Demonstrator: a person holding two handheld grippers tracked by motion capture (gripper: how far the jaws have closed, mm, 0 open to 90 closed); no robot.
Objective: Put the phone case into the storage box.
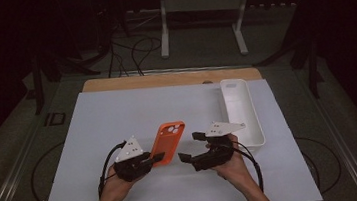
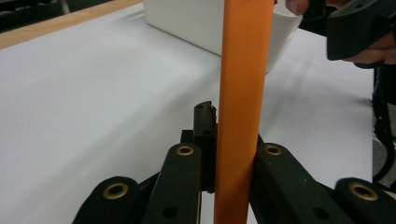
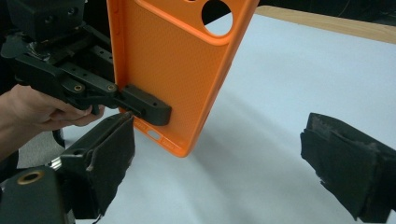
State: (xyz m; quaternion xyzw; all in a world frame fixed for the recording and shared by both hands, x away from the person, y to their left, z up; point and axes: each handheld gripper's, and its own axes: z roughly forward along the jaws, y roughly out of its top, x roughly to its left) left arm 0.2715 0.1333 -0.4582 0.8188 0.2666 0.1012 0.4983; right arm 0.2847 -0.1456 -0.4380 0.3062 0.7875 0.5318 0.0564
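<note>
High view: my left gripper (image 1: 156,157) has its jaws closed on the lower end of the orange phone case (image 1: 168,140), which sits over the middle of the white table (image 1: 118,117), a little toward the near edge. My right gripper (image 1: 191,147) hangs just beside the case on the other side, jaws spread wide and holding nothing. A white tray (image 1: 242,111) lies lengthwise along the table's right edge, running from the far right corner toward me; my right hand (image 1: 231,163) is close to its near end.

In the left gripper view I look along the case edge-on (image 2: 243,93), a thin orange strip standing upright and pinched between my two black jaws, with the tray (image 2: 187,21) behind it.

In the right gripper view the case (image 3: 173,70) shows its hollow inner face and camera cut-out, lifted clear of the table, one left jaw pressed flat against its inside. My own padded jaws stand well apart on either side, touching nothing.
</note>
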